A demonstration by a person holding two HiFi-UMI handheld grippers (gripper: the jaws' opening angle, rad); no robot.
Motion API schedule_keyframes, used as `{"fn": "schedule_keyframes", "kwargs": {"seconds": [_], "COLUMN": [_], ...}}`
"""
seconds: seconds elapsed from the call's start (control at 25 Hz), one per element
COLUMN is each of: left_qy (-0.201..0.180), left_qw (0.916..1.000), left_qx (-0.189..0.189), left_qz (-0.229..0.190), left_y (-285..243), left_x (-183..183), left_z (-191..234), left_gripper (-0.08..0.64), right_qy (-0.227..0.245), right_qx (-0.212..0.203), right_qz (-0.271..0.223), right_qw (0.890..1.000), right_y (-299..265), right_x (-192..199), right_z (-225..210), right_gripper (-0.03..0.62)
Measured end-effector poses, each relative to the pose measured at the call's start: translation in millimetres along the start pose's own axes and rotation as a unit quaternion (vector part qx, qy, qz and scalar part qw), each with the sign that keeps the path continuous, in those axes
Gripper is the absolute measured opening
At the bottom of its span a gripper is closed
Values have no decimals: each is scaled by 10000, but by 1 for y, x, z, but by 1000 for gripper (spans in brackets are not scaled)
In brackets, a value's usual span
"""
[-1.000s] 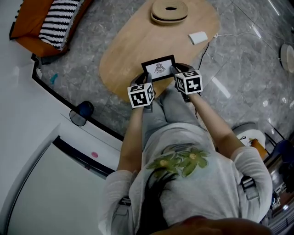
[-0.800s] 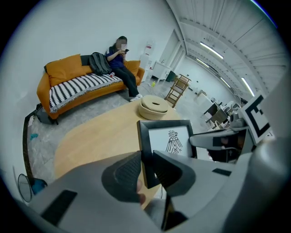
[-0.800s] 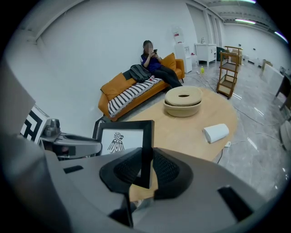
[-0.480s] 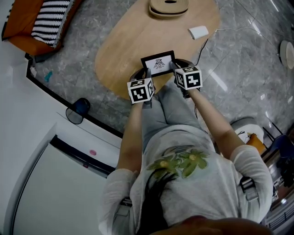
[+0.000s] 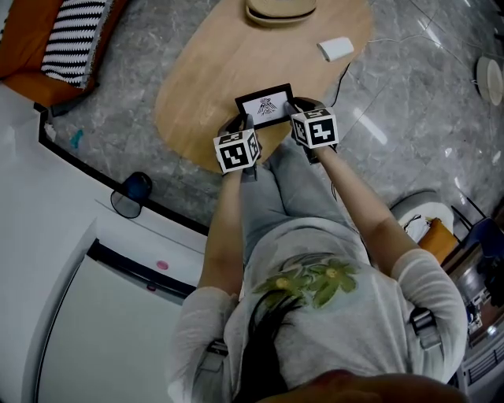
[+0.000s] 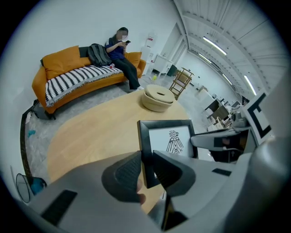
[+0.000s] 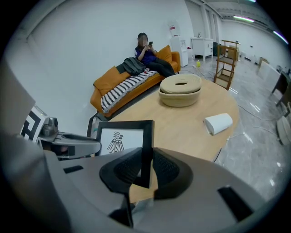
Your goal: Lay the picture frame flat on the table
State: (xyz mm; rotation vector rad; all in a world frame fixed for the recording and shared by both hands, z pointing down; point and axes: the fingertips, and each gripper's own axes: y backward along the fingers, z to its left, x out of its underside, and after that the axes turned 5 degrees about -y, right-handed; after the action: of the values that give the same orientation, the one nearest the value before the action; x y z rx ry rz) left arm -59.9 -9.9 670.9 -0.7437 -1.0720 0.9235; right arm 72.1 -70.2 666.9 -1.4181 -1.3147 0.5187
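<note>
A black picture frame point(image 5: 265, 105) with a white print of a bird figure hangs over the near edge of the oval wooden table point(image 5: 205, 71). My left gripper point(image 5: 246, 124) is shut on the picture frame's left side bar point(image 6: 146, 150). My right gripper point(image 5: 290, 111) is shut on the picture frame's right side bar point(image 7: 146, 150). Both grippers point steeply down. In the left gripper view the picture frame point(image 6: 169, 139) faces me, tilted, with the right gripper point(image 6: 213, 141) at its far side. Whether its lower edge touches the table is hidden.
On the table's far end stands a round woven basket point(image 5: 279, 9), and a white box point(image 5: 335, 49) with a cable lies at the right. An orange sofa point(image 7: 132, 82) with a striped blanket holds a seated person point(image 7: 150, 57). My own legs point(image 5: 287, 189) are below the frame.
Both grippers have sunk together with the picture frame toward the table top. The grip on the frame's two side bars is unchanged.
</note>
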Motion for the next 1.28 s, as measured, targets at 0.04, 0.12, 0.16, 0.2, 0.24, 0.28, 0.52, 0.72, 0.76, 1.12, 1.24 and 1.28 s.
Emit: {"fn": "schedule_keyframes", "kwargs": {"seconds": [0.04,0.12,0.16,0.2,0.24,0.28,0.52,0.72,0.76,1.12,1.24,1.28], "left_qy": [6,13,14,11,5,-3,-9,-6,-25,-172,-154,-156], "left_qw": [10000,10000,10000,9999,9999,9999,9997,9995,9994,9983,9981,9980], "left_qx": [6,15,20,27,33,38,65,83,82,59,72,71], "left_qz": [26,75,95,113,129,145,246,303,326,545,590,610], "left_y": [-3,-7,-9,-11,-13,-15,-26,-34,-36,-54,-58,-60], "left_x": [3,7,9,10,11,13,23,28,30,41,44,46], "left_z": [1,4,5,7,8,9,15,19,20,26,29,29], "left_gripper": [92,92,92,92,92,92,94,94,94,94,94,94], "right_qy": [-19,-35,-36,-35,-37,-42,-83,-151,-157,-267,-306,-310], "right_qx": [5,15,18,18,14,10,6,-5,4,44,14,-2], "right_qz": [15,47,61,73,85,98,207,275,292,458,487,498], "right_qw": [10000,10000,10000,10000,10000,9999,9998,9995,9995,9986,9983,9983], "right_y": [-3,-7,-10,-12,-14,-16,-32,-42,-44,-61,-67,-69], "right_x": [3,7,8,10,11,12,22,28,29,43,46,47], "right_z": [-1,-1,-1,-1,-2,-2,-5,-7,-8,-14,-16,-17], "right_gripper": [80,80,80,80,80,81,80,80,80,81,81,81]}}
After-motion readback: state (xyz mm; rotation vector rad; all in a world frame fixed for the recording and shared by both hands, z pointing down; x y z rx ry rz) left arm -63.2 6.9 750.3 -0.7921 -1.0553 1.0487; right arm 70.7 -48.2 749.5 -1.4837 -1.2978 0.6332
